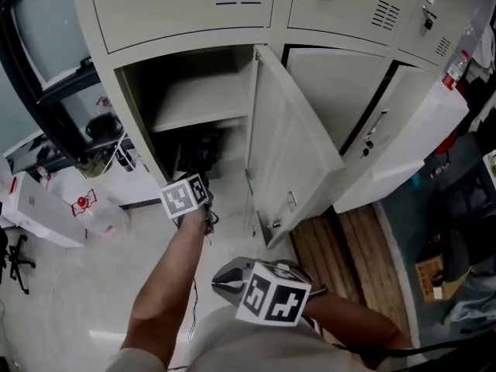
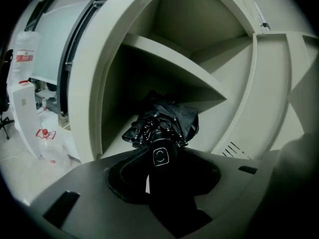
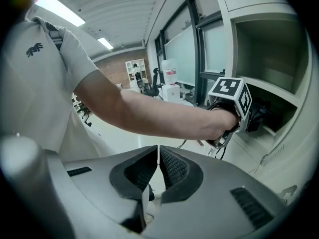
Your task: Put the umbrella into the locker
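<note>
Left gripper view: left gripper [image 2: 159,158], jaws pinching the handle of the folded umbrella [image 2: 167,121]; long axis straight ahead of the fingertips, canopy foremost, at the locker [image 2: 92,83] mouth beneath its shelf [image 2: 169,66]. Right gripper [image 3: 158,156]: jaws pressed together, empty, farther back.

A bank of cream metal lockers [image 1: 186,6] with louvred vents fills the far side, and two of its doors stand open. The floor [image 1: 77,301] is pale and glossy. At the lockers' foot, towards the right, lie wooden slats [image 1: 349,246]. Along the left runs a window [image 1: 39,29] in a black frame, with white cartons [image 1: 39,211] on the floor below it and a black chair base [image 1: 15,262] at the left edge. In the right gripper view, strip lights [image 3: 60,10] burn on a white ceiling. A brick wall [image 3: 117,71] with a white shelf unit [image 3: 134,66] closes the far end of the room.
</note>
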A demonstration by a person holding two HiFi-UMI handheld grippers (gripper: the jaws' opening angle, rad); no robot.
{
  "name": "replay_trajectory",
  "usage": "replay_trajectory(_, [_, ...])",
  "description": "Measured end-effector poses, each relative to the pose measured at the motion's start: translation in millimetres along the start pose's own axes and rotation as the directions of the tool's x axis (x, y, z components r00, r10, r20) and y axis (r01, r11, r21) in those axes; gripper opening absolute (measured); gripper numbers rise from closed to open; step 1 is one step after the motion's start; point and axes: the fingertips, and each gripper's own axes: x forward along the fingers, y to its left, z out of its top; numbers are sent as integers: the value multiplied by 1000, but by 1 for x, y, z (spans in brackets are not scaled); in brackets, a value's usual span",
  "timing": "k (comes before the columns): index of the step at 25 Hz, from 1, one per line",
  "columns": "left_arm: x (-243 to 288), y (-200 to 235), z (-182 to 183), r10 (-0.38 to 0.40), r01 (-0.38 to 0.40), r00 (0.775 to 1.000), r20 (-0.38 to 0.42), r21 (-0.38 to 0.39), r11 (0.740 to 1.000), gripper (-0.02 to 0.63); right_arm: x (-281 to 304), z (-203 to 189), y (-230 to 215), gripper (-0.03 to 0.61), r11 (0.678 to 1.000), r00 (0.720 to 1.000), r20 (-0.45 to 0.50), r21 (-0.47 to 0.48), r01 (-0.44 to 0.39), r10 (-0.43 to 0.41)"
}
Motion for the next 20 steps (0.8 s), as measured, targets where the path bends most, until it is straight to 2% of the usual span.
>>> replay_trajectory(7, [63, 20, 27, 57, -56, 998, -31, 16, 998, 160, -4, -3, -27, 17, 994, 998, -4, 85, 65, -65])
replay_trajectory(12, [89, 31, 33, 94, -93, 994, -57, 25, 995, 160, -4, -4, -36, 17, 990, 997, -14, 116, 75, -73])
replay_trajectory(17, [105, 29, 32, 127, -120, 988, -91, 77, 990, 161, -4, -8, -42, 17, 990, 997, -29, 126, 69, -66])
replay_trajectory(20, [109, 32, 37, 163, -153, 983, -85, 113, 982, 163, -3, -8, -45, 17, 989, 998, -27, 130, 64, -61])
